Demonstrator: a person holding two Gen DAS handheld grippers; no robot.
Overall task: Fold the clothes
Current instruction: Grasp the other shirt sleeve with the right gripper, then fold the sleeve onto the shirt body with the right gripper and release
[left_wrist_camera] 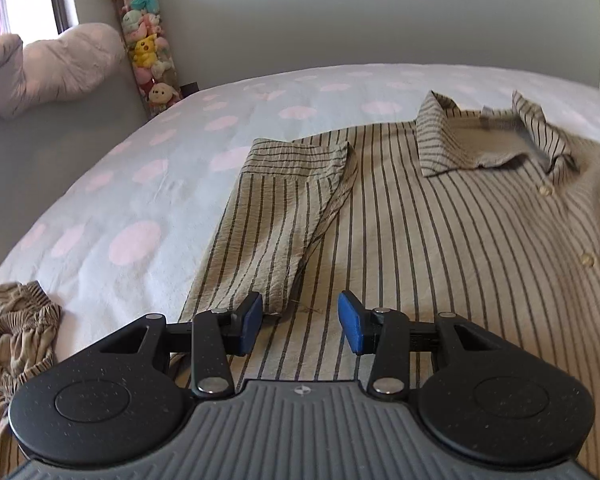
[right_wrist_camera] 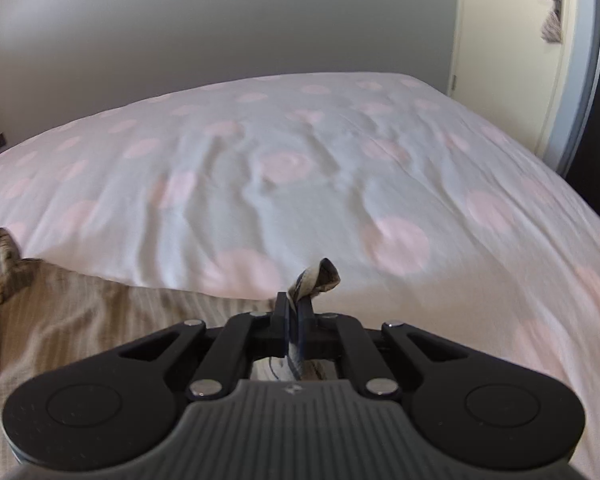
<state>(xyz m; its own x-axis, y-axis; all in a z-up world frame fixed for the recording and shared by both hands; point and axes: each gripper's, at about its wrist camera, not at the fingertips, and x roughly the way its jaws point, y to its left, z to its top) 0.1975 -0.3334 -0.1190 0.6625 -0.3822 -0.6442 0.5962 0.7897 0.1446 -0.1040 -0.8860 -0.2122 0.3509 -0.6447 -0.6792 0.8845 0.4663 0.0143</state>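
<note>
Pinching crinkled striped shirt (right_wrist_camera: 316, 278) fabric, right gripper (right_wrist_camera: 295, 312) clamps; left gripper (left_wrist_camera: 300, 320) gapes empty.

The bed (right_wrist_camera: 320, 168) beyond the striped shirt (left_wrist_camera: 440, 240) lies bare and open right up to the wall, wrinkled only, so a hand could pass freely there. On the shirt, the raised collar (left_wrist_camera: 480, 136) and the folded-in sleeve (left_wrist_camera: 284, 208) stand slightly proud of the flat cloth. A crumpled garment (left_wrist_camera: 16, 340) sits at the bed's near left. At the far left corner a tube of plush toys (left_wrist_camera: 148, 44) and a cushion (left_wrist_camera: 48, 64) block the way.
</note>
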